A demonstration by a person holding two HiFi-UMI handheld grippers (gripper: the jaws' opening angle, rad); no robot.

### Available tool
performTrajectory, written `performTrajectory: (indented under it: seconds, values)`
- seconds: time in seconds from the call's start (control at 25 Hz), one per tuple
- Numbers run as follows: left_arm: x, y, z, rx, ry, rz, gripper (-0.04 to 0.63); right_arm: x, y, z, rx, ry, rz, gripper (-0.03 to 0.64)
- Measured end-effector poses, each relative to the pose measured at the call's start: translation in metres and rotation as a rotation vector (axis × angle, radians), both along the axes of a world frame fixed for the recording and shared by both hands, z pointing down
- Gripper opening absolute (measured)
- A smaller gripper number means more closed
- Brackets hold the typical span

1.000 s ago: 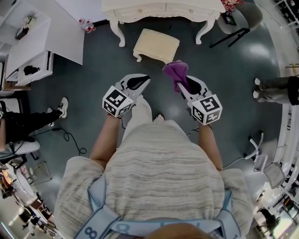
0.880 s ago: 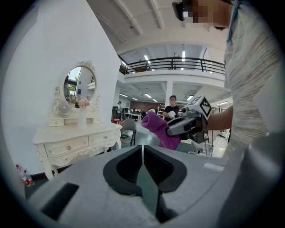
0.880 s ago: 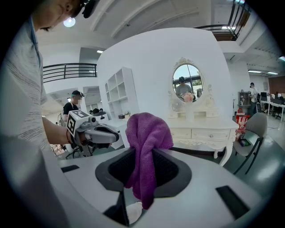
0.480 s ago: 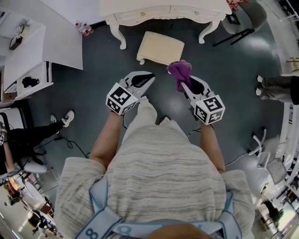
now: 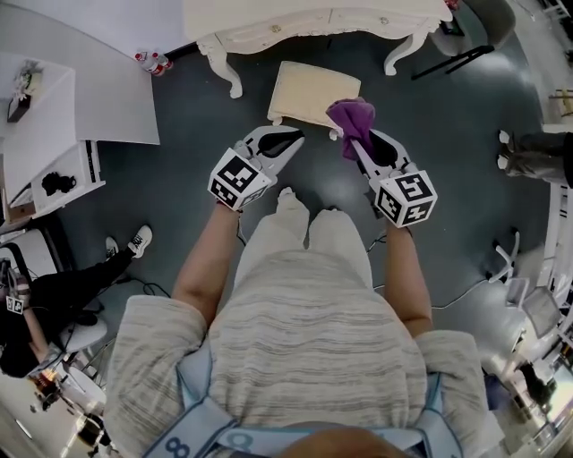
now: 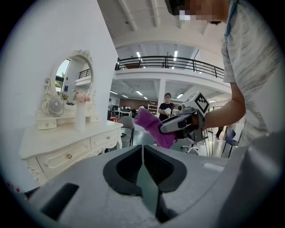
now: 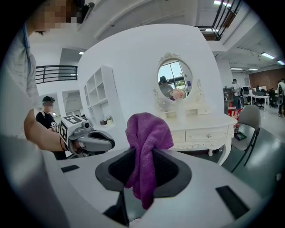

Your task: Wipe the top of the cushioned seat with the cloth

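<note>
One purple cloth (image 5: 351,116) was pinched in the right gripper (image 5: 356,146), showing against the near corner of the one cushioned seat (image 5: 304,89) — the left gripper (image 5: 294,139), jaws pressed together, held nothing.

Purple cloth (image 5: 351,117), cream cushioned seat (image 5: 304,89).

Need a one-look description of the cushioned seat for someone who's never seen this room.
Find the white dressing table with curved legs at the top of the head view. On the dark floor just in front of it stands the cushioned seat, a low square stool. It is the only cream padded piece there, unlike the grey chair with dark legs to the right.
</note>
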State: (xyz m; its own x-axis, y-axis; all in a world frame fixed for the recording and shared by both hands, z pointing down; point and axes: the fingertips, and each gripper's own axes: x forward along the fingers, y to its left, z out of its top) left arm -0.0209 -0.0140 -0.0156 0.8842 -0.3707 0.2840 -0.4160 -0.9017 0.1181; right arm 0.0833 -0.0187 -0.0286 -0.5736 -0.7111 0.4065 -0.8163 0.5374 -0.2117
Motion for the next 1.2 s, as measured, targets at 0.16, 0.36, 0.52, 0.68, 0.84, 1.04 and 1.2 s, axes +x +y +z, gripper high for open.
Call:
performTrajectory:
  seconds: [0.16, 0.36, 0.52, 0.68, 0.84, 1.04, 1.2]
  values:
    - [0.002, -0.016, 0.011, -0.004, -0.004, 0.001, 0.026, 0.0, -0.018, 0.009, -0.002, 0.001, 0.017, 0.106]
    - [0.009, -0.032, 0.025, -0.019, -0.012, -0.021, 0.026, 0.01, -0.037, 0.024, -0.02, -0.004, 0.044, 0.106]
    - [0.016, -0.046, 0.045, -0.035, -0.021, -0.049, 0.026, 0.022, -0.052, 0.045, -0.036, -0.012, 0.053, 0.106]
    - [0.022, -0.057, 0.067, -0.049, -0.02, -0.069, 0.026, 0.032, -0.065, 0.068, -0.046, -0.006, 0.056, 0.106]
    - [0.026, -0.071, 0.091, -0.049, -0.017, -0.079, 0.026, 0.042, -0.08, 0.095, -0.056, -0.01, 0.08, 0.106]
    - [0.03, -0.089, 0.128, -0.048, -0.011, -0.089, 0.026, 0.051, -0.098, 0.142, -0.07, -0.005, 0.1, 0.106]
    - [0.037, -0.103, 0.164, -0.05, -0.004, -0.09, 0.026, 0.059, -0.113, 0.18, -0.077, 0.004, 0.119, 0.106]
